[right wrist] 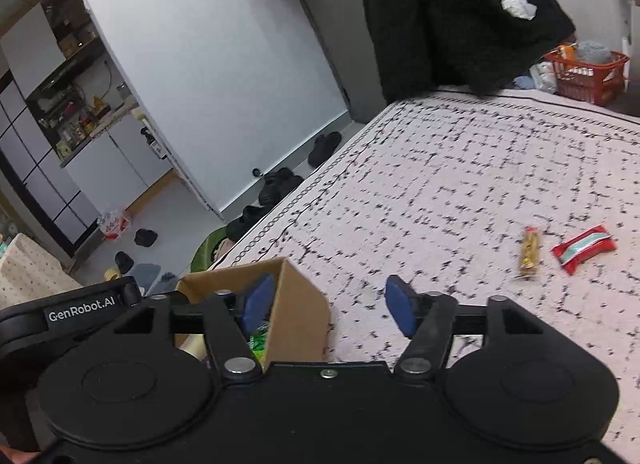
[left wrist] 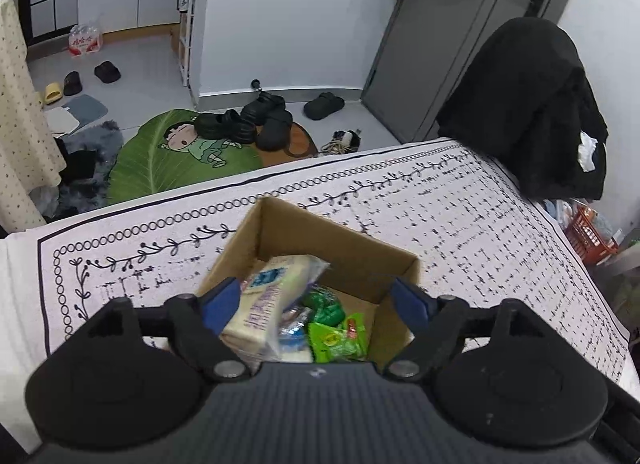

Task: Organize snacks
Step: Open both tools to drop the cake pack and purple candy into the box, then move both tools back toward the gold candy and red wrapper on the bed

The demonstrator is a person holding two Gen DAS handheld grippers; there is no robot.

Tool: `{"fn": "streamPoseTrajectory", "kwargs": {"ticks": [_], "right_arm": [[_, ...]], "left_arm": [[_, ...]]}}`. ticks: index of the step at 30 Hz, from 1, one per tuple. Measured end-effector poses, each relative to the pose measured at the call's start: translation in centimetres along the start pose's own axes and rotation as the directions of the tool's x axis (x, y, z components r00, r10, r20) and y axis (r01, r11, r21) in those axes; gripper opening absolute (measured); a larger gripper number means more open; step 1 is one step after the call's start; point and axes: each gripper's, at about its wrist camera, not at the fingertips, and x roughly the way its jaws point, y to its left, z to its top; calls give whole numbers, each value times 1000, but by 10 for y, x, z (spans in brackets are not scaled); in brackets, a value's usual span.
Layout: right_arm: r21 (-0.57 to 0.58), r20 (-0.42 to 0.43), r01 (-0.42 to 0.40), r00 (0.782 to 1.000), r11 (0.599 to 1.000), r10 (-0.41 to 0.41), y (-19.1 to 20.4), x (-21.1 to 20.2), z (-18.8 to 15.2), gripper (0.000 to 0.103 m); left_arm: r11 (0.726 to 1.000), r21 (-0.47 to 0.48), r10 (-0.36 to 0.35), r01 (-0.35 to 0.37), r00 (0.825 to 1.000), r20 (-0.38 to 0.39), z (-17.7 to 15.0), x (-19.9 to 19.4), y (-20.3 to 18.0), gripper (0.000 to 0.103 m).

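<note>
Two snacks remain loose on the patterned cloth, and both lie ahead and to the right of the right tool (right wrist: pixel 328 302), whose blue pads stand apart with nothing between them. The yellow bar (right wrist: pixel 529 252) is the nearer, its long axis running roughly away from the tool; the red packet (right wrist: pixel 584 248) lies just beside it, slanted. The left tool (left wrist: pixel 316 298) hangs over the cardboard box (left wrist: pixel 340 242), jaws spread around a white pack (left wrist: pixel 264 304) without pressing it (green packets (left wrist: pixel 338 334) lie below). The right hand looks better placed for the next pick.
</note>
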Motion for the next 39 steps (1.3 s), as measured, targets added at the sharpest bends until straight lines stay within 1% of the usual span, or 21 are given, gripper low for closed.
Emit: {"fn": "streamPoseTrajectory", "kwargs": {"ticks": [3, 5, 7, 10, 12, 13, 16, 20, 24, 30, 33, 37, 39], "right_arm": [[27, 3, 22, 1000, 999, -22, -13, -4, 3, 68], [39, 7, 36, 999, 999, -37, -22, -8, 5, 72], [45, 20, 59, 998, 997, -60, -29, -11, 7, 84], [54, 40, 77, 996, 996, -80, -38, -17, 10, 89], [68, 45, 83, 995, 994, -86, -45, -20, 12, 93], [74, 45, 86, 995, 994, -89, -49, -21, 13, 95], [92, 51, 99, 993, 991, -104, -60, -24, 14, 96], [114, 67, 111, 991, 987, -119, -75, -31, 16, 100], [128, 78, 130, 987, 983, -141, -92, -39, 18, 101], [198, 96, 180, 975, 964, -202, -121, -49, 21, 101], [221, 106, 186, 971, 957, -213, -133, -52, 21, 101], [244, 106, 211, 964, 946, -243, -145, -53, 21, 101], [252, 109, 221, 961, 942, -254, -151, -54, 22, 101]], "left_arm": [[1000, 12, -2, 2, 1000, 6, -2, -2, -9, 86], [1000, 16, -1, 1, 1000, 9, -2, -2, -15, 87], [1000, 16, -8, 8, 1000, 6, -3, -2, -21, 88], [999, 43, -29, 28, 1000, 4, -5, -3, -33, 89], [998, 66, -15, 16, 1000, -2, -5, -2, -42, 95], [997, 71, -21, 21, 1000, -2, -5, -2, -46, 95], [995, 87, -40, 39, 999, 8, -8, -3, -58, 96], [993, 100, -60, 58, 998, 15, -13, -2, -75, 103], [990, 107, -87, 87, 996, -1, -17, 5, -91, 103], [984, 140, -108, 109, 994, -14, -24, 11, -115, 103], [978, 154, -137, 140, 990, -29, -27, 15, -126, 103], [974, 168, -148, 150, 989, -29, -30, 21, -138, 103], [973, 164, -158, 164, 986, -50, -32, 28, -143, 103]]}}
